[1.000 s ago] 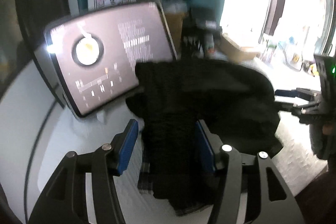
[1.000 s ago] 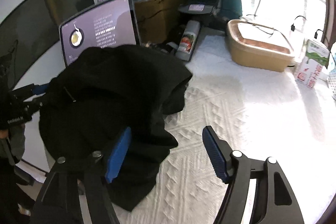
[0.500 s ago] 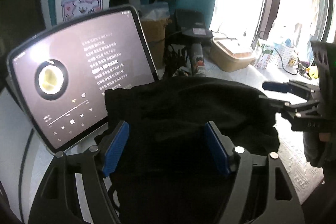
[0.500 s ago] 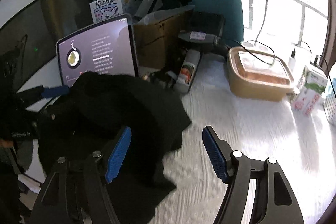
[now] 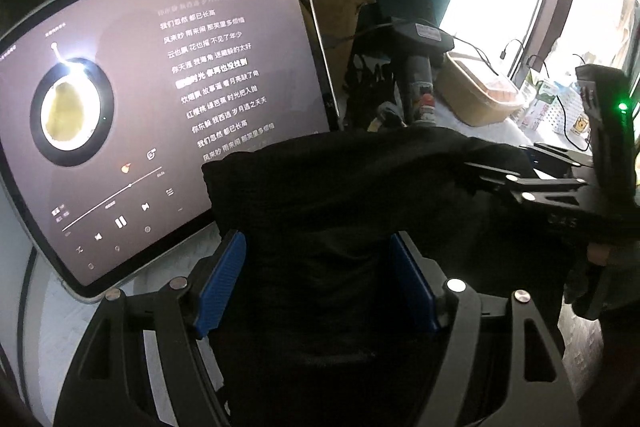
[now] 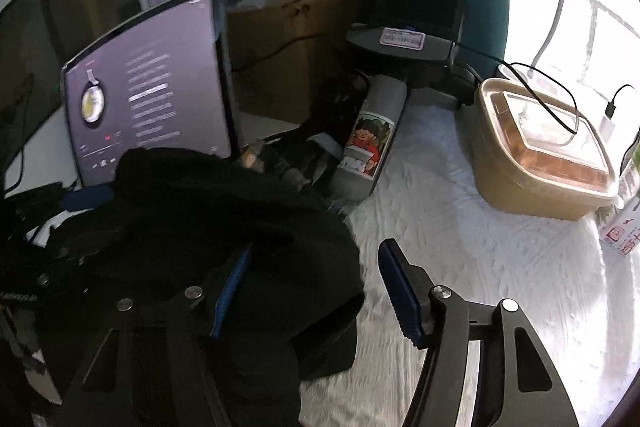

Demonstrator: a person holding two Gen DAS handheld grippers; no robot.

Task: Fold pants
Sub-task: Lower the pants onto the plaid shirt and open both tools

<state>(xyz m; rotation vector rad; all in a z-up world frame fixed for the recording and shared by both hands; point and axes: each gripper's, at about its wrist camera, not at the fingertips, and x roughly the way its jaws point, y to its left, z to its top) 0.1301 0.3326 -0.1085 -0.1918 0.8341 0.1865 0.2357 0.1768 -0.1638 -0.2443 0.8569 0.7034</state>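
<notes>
The black pants [image 5: 360, 195] lie bunched on the white textured cloth [image 6: 480, 267], right in front of the tablet. My left gripper [image 5: 318, 283] stands over them, its blue pads wide apart with dark fabric filling the gap. My right gripper [image 6: 316, 293] has its jaws closing. The right edge of the pants [image 6: 200, 211] drapes over its left pad, while its right pad hangs over bare cloth. In the left wrist view the right gripper [image 5: 496, 163] reaches into the pants from the right. One blue left fingertip [image 6: 86, 197] shows at the pants' left side.
A lit tablet [image 5: 152, 115] stands upright just behind the pants. A bottle [image 6: 368, 139] lies beside it, with a cardboard box [image 6: 288, 39] and dark gear behind. A tan lidded container [image 6: 540, 155] with a cable and a carton [image 6: 624, 227] sit at the right.
Both grippers moved forward toward the tablet, which now looms larger. The left jaws widened around the fabric. The right jaws narrowed a little. The pants are bunched closer to the tablet.
</notes>
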